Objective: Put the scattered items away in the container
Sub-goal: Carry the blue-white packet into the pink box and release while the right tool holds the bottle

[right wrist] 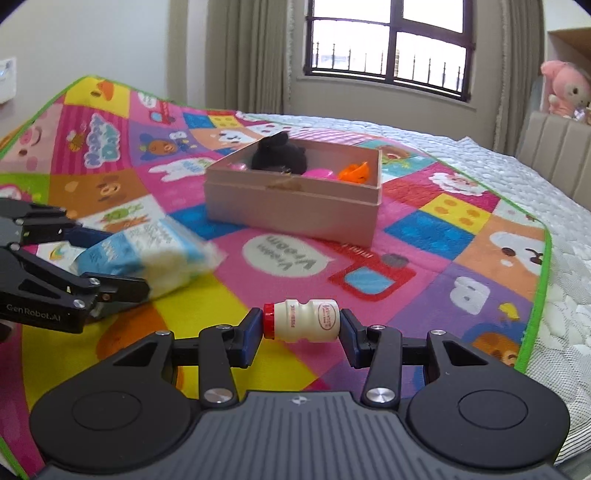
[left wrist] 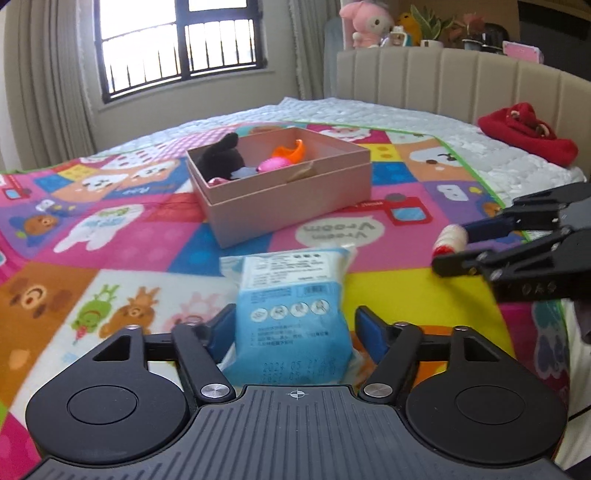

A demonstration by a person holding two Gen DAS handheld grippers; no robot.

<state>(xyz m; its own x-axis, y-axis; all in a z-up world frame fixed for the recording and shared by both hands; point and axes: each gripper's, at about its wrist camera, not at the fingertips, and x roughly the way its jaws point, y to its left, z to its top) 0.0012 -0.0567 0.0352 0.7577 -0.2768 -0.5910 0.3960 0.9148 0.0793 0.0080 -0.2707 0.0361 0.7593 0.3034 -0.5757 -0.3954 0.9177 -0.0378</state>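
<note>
The pink cardboard box (left wrist: 288, 199) sits open on the patchwork play mat (left wrist: 122, 236) that covers the bed, its lid nested underneath as a slightly wider base. Inside it lie a black plush toy (left wrist: 221, 157) against the left end, a bright pink rounded toy (left wrist: 275, 163) near the middle, an orange plastic piece (left wrist: 290, 149) toward the far wall, and a pale bluish item beside the plush that is too small to make out. A torn patch of paper shows on the near rim.

In front of the box, nearer the cameras, a blue-and-white tissue pack (left wrist: 291, 310) lies between the fingers of the left claw (left wrist: 295, 325). The left pad touches the pack's side, while a gap shows beside the right pad, so the claw stands partly open around the pack without a clear grip.

To the right, the right claw (right wrist: 301, 325) is closed on a small cream yogurt-drink bottle (right wrist: 306, 319) with a red cap. The bottle lies sideways, the cap against the left pad and the base against the right, held above the mat and well short of the box.

Beyond the mat, a red plush (left wrist: 524, 133) rests on the quilted white bedspread (left wrist: 369, 110) by the beige padded headboard (left wrist: 461, 77). A pink stuffed rabbit (left wrist: 365, 22) sits on the ledge behind, and curtains frame a barred window (left wrist: 181, 48).
</note>
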